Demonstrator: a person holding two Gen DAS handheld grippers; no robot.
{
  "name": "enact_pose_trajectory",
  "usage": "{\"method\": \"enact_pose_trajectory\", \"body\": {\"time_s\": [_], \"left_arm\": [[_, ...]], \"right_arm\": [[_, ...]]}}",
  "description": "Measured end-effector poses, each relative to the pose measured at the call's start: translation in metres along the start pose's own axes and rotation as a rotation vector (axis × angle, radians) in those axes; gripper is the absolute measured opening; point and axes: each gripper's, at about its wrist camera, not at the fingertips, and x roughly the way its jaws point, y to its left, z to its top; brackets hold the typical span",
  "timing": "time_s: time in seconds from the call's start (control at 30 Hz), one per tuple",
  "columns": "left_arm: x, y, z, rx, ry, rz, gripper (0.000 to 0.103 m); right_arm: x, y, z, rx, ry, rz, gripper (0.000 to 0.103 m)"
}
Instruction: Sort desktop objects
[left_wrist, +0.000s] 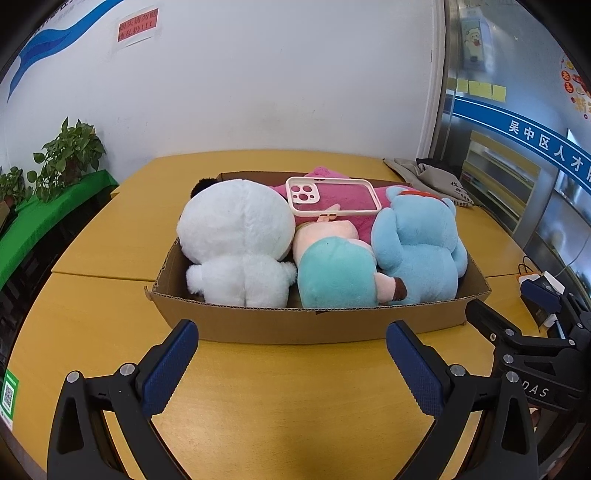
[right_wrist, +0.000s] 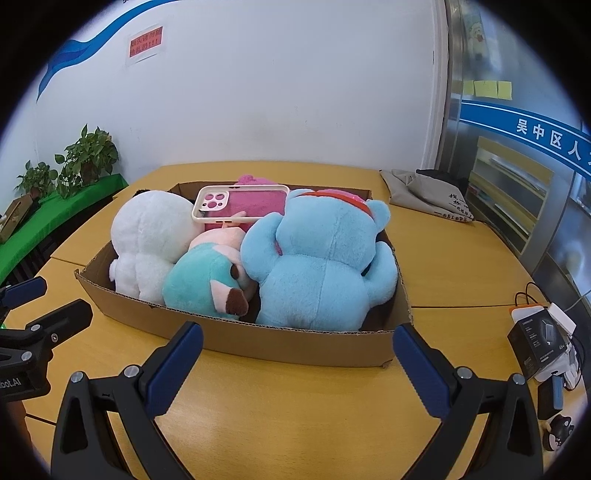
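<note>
Sorting looks nearly done: the cardboard box (left_wrist: 317, 325) at the table's (left_wrist: 110, 332) middle holds white (left_wrist: 236, 236), teal (left_wrist: 336, 273), blue (left_wrist: 417, 247) and pink (left_wrist: 325, 199) plush toys, with a pale phone case (left_wrist: 332, 197) lying on top. Left gripper (left_wrist: 291, 365) and right gripper (right_wrist: 299, 365) both hang released near the box, grasping nothing

Perhaps four plush toys (left_wrist: 236, 240), one phone case (left_wrist: 332, 195)

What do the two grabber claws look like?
Both the left gripper and right gripper are black plastic frames with silver screws, each with two fingers covered in bumpy dark-blue pads. White letters are printed on their sides.
</note>
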Motion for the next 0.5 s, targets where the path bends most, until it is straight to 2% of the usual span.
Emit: {"method": "enact_pose_trajectory", "body": {"time_s": [0.5], "left_arm": [[0.0058,0.0037,-0.0011,0.0,0.013,-0.003,0.103]], "right_arm": [[0.0037,0.0027,-0.0006,-0.005,0.012,0.0,0.102]]}}
